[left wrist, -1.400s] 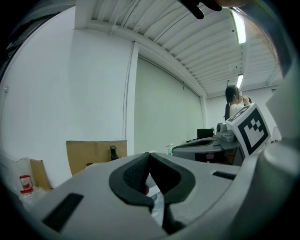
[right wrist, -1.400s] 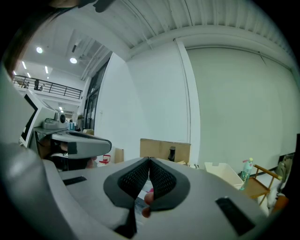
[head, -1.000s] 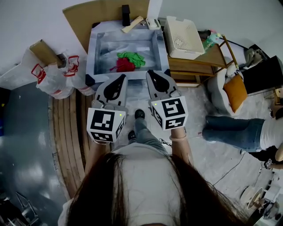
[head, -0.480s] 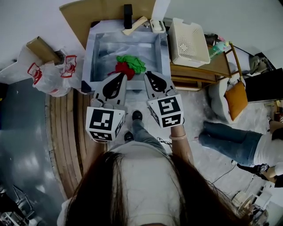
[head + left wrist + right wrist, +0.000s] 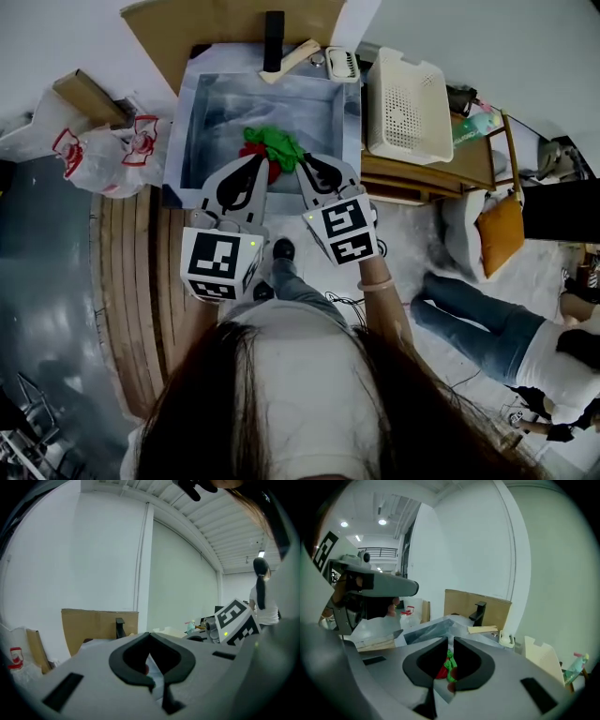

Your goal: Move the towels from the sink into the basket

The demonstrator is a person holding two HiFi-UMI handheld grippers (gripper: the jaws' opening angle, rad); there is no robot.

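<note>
Where towels (image 5: 273,147) lie in sink (image 5: 221,113), basket (image 5: 407,109), bags (image 5: 109,156) beside

Plastic bags (image 5: 105,159) (red-printed) lie left, an orange cushion (image 5: 502,234) right.

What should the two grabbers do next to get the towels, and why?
Probably open the right gripper and lower it onto the crumpled green towel. Its jaws are shut and empty, its tips hover just short of that towel, which lies beside the red towel in the metal sink.
</note>
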